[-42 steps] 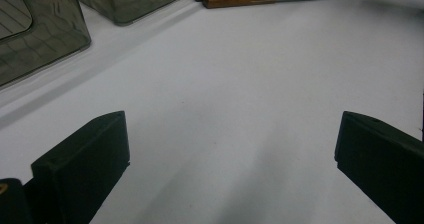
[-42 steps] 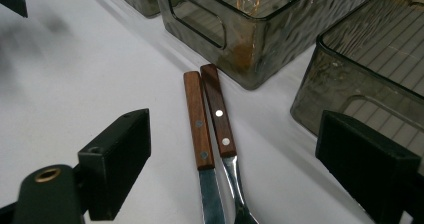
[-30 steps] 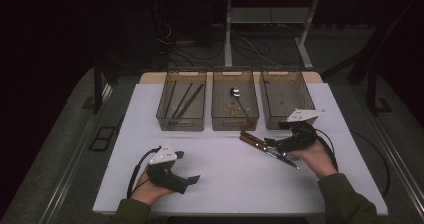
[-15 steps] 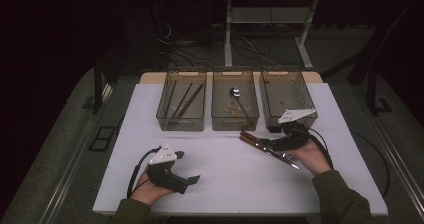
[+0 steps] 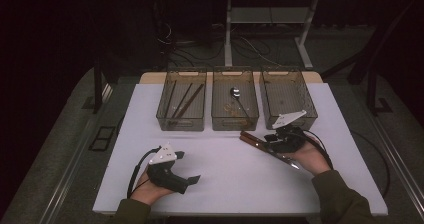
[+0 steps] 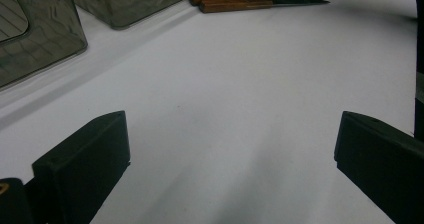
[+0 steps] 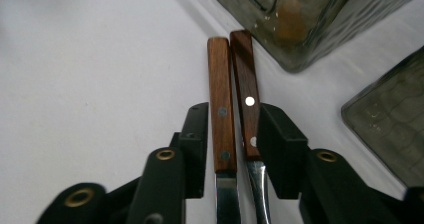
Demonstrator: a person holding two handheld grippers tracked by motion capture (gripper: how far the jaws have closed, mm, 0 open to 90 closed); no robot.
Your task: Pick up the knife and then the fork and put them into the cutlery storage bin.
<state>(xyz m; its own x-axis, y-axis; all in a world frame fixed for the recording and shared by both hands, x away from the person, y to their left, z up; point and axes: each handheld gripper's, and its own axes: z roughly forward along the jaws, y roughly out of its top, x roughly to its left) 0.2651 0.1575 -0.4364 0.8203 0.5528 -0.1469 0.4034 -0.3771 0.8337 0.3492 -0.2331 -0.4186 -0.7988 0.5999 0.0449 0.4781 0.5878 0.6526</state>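
A wooden-handled knife [image 7: 220, 109] and a wooden-handled fork [image 7: 246, 94] lie side by side on the white table, in front of the bins. In the high view the pair [image 5: 257, 143] lies at an angle at right of centre. My right gripper [image 7: 232, 129] has just been closing its jaws, and they now press on the two handles from both sides. It shows in the high view [image 5: 267, 139] with the hand resting on the table. My left gripper [image 5: 186, 167] rests at the front left, jaws wide apart [image 6: 230, 154] with bare table between them. Its view shows the cutlery [image 6: 235, 1] far off.
Three clear bins stand in a row at the back: the left bin [image 5: 165, 115] holds dark sticks, the middle bin [image 5: 218, 119] a spoon and small bits, the right bin [image 5: 272, 115] stands just behind my right gripper. The white table [image 5: 220, 184] ends near both forearms.
My right gripper came slightly left and down onto the knife and fork handles and its jaws drew together around them. The left gripper stayed where it was.
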